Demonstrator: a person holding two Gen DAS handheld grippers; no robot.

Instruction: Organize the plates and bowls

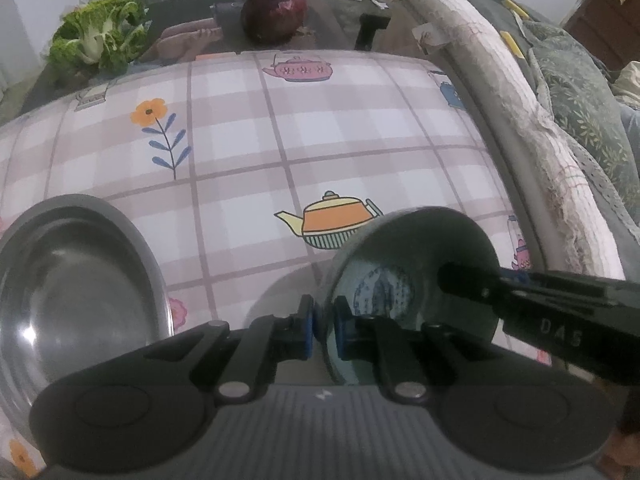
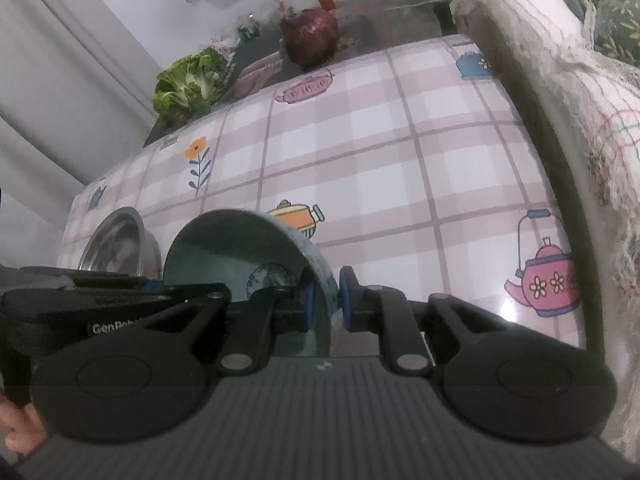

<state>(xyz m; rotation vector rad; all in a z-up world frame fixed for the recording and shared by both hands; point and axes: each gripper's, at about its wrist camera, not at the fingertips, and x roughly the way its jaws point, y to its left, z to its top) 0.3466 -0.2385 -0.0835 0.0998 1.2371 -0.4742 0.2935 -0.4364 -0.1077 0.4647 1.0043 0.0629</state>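
Tablecloth [image 1: 320, 128] ahead lies open; steel bowl [image 1: 76, 280] blocks left.

Each gripper consists of a grey ribbed housing bearing a small white mark at its front edge, flanked by two round black covers with a shallow oval recess in each. Black linkage arms run forward from silver pivot pins to two black fingers faced with blue pads. This holds for the left gripper [image 1: 323, 326] and the right gripper [image 2: 325, 300]. The side of one finger carries white lettering, "GenRob" partly visible; another marking reads "D4S". A hand [image 2: 18, 430] shows at the lower left
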